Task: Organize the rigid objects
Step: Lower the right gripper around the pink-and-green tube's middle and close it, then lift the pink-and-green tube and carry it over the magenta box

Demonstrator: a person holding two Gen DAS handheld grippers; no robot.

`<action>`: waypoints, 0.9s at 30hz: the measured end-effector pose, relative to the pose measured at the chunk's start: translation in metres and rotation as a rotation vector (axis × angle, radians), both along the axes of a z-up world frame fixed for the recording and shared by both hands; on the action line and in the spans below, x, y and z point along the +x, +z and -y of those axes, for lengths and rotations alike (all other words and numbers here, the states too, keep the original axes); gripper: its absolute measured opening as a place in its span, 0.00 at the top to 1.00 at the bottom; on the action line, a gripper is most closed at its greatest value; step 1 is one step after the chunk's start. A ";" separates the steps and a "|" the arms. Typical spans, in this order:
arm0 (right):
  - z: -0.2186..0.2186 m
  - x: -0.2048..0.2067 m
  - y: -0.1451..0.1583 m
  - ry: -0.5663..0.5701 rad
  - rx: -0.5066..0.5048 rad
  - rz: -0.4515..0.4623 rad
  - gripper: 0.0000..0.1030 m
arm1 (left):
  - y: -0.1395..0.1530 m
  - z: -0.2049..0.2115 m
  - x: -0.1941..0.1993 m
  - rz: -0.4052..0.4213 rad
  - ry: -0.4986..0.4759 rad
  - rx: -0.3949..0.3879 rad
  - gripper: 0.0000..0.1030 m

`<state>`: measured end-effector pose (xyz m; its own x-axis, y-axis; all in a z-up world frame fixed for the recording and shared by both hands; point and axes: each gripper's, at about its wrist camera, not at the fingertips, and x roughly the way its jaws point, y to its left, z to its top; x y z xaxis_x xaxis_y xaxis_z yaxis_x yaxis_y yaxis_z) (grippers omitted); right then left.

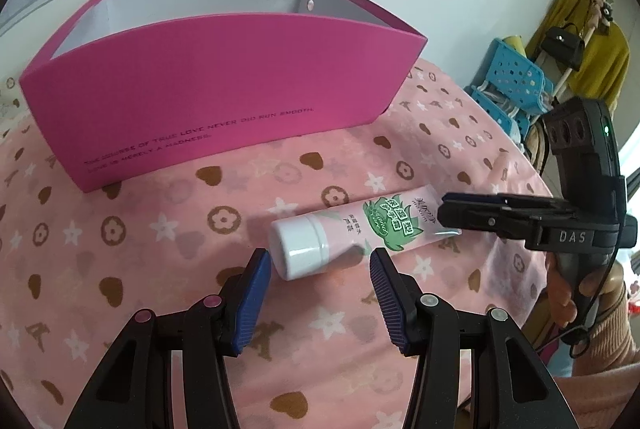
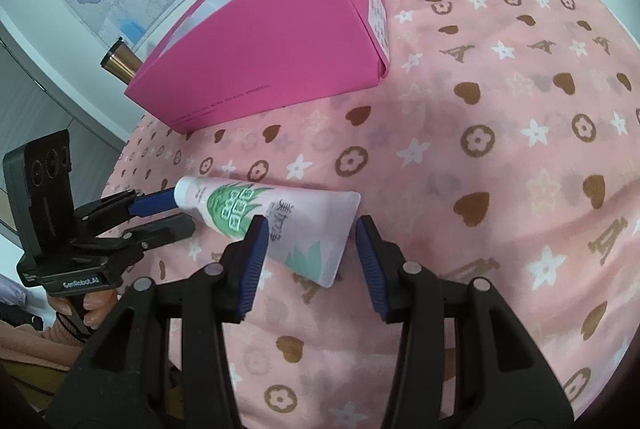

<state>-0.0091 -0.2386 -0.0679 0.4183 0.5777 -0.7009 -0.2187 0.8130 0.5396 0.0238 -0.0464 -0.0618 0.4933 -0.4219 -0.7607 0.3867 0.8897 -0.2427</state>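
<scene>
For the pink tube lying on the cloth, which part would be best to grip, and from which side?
Grip the tube at its white cap, coming down from above with the left tongs straddling it. The cap is round and stiff, so it should not squash, and it already lies between the open pads. The flat crimped tail is thin and sits low on the cloth, probably harder to pinch.

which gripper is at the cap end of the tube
The left gripper: its blue pads flank the tube's white cap. The right gripper straddles the flat crimped end instead.
</scene>
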 end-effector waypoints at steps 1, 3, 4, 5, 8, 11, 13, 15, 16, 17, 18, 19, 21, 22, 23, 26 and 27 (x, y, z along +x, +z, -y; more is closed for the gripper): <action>0.001 -0.001 0.000 0.000 0.003 0.000 0.53 | 0.001 -0.001 -0.001 0.007 -0.001 -0.005 0.50; 0.000 -0.004 -0.001 0.002 0.003 0.004 0.53 | 0.004 -0.002 -0.001 0.021 -0.001 -0.003 0.50; -0.002 -0.005 0.000 0.003 0.000 0.008 0.53 | 0.005 -0.002 0.000 0.025 -0.002 -0.001 0.50; -0.003 -0.005 0.000 0.004 -0.006 0.013 0.53 | 0.006 -0.002 0.000 0.028 -0.001 -0.001 0.50; -0.006 -0.006 0.000 0.007 -0.012 0.020 0.53 | 0.007 0.000 0.000 0.030 -0.006 -0.002 0.56; -0.008 -0.006 0.001 0.007 -0.019 0.024 0.53 | 0.006 0.000 0.000 0.029 -0.003 -0.001 0.56; -0.009 -0.006 0.001 0.006 -0.019 0.022 0.53 | 0.007 -0.001 0.000 0.025 -0.002 -0.008 0.56; -0.009 -0.006 0.001 0.002 -0.016 0.020 0.53 | 0.008 0.001 -0.001 0.027 -0.003 -0.003 0.56; -0.009 -0.006 0.001 -0.001 -0.013 0.016 0.53 | 0.008 0.001 -0.002 0.029 -0.002 0.004 0.55; -0.009 -0.006 0.001 -0.003 -0.011 0.015 0.53 | 0.008 0.002 -0.002 0.029 -0.002 0.008 0.55; -0.010 -0.006 0.003 -0.004 -0.012 0.017 0.53 | 0.008 0.003 -0.002 0.030 -0.002 0.008 0.54; -0.010 -0.006 0.003 -0.004 -0.014 0.019 0.52 | 0.009 0.003 -0.002 0.031 -0.003 0.007 0.54; -0.011 -0.005 0.004 -0.001 -0.016 0.023 0.51 | 0.011 0.003 -0.003 0.039 0.003 0.009 0.54; -0.012 -0.006 0.006 0.000 -0.018 0.027 0.51 | 0.012 0.003 -0.003 0.041 0.004 0.007 0.54; -0.011 -0.006 0.007 0.000 -0.020 0.030 0.51 | 0.013 0.003 -0.004 0.043 0.006 0.004 0.54; -0.011 -0.006 0.010 -0.001 -0.021 0.041 0.51 | 0.017 0.003 -0.005 0.053 0.011 0.003 0.54; -0.011 -0.006 0.011 0.001 -0.022 0.044 0.51 | 0.018 0.003 -0.005 0.058 0.012 0.005 0.54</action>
<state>-0.0152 -0.2280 -0.0571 0.4486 0.5631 -0.6941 -0.2429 0.8241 0.5117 0.0187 -0.0496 -0.0440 0.5416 -0.4117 -0.7329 0.3888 0.8957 -0.2158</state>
